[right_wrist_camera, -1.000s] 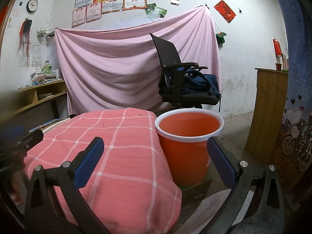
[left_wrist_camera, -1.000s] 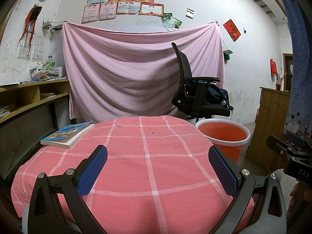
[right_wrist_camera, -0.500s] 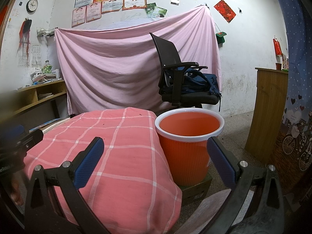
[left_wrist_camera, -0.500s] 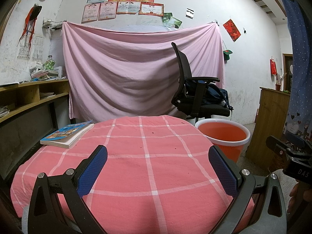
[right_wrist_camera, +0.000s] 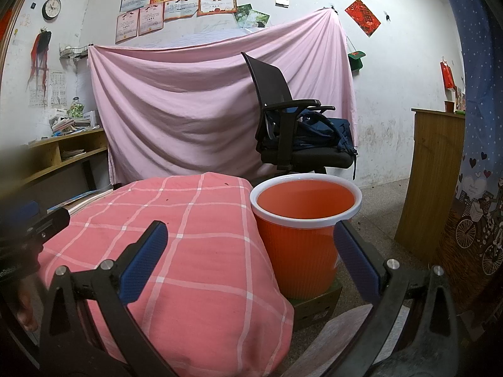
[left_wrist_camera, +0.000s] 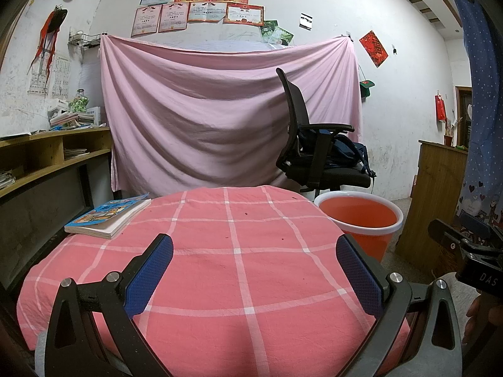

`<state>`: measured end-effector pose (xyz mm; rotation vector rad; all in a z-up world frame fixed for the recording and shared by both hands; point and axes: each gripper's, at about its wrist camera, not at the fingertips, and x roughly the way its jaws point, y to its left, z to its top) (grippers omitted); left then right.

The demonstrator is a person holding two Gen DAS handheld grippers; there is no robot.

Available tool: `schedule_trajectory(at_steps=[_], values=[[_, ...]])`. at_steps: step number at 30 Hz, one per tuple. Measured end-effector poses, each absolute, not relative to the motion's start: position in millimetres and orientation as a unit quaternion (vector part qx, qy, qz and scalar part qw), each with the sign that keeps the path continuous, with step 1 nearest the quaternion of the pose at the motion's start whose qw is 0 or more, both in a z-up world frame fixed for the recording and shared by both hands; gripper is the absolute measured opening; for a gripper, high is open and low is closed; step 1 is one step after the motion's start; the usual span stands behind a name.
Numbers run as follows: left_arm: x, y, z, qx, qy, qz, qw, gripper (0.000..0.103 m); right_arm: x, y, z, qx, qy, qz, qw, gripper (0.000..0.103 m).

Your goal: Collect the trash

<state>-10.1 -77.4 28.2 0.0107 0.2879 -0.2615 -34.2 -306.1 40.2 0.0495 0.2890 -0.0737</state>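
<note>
Two grippers hover at the near edge of a table draped in a pink checked tablecloth (left_wrist_camera: 245,251), and both stand spread wide with nothing between their blue-padded fingers. The left gripper (left_wrist_camera: 254,270) points straight across the cloth; the right gripper (right_wrist_camera: 251,257) sits further to the right, its view split between the cloth's hanging corner and an orange waste bin (right_wrist_camera: 301,251) with a white rim. That bin stands on the floor just beside the table's right edge, on a flattened piece of cardboard (right_wrist_camera: 317,308), and its inside looks empty as far as the wrist views reach. No loose trash is clearly visible on the cloth; only a few tiny dark specks (left_wrist_camera: 246,213) dot it, too small to identify. A paperback book (left_wrist_camera: 107,216) with a colourful cover lies on the far left corner of the table. Behind the table a pink sheet (left_wrist_camera: 220,116) hangs across the wall, and a black office chair (left_wrist_camera: 314,157) carrying a dark blue backpack (right_wrist_camera: 320,135) stands behind the bin. Wooden shelves (left_wrist_camera: 47,160) with stacked papers run along the left wall.
</note>
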Motion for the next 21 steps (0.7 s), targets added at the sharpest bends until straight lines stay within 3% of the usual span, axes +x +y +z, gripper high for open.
schedule_trajectory(at_steps=[21], values=[[-12.7, -76.6, 30.4, 0.003, 0.146, -0.121, 0.982, 0.102, -34.7, -306.0, 40.0, 0.025, 0.145, -0.037, 0.988, 0.103]])
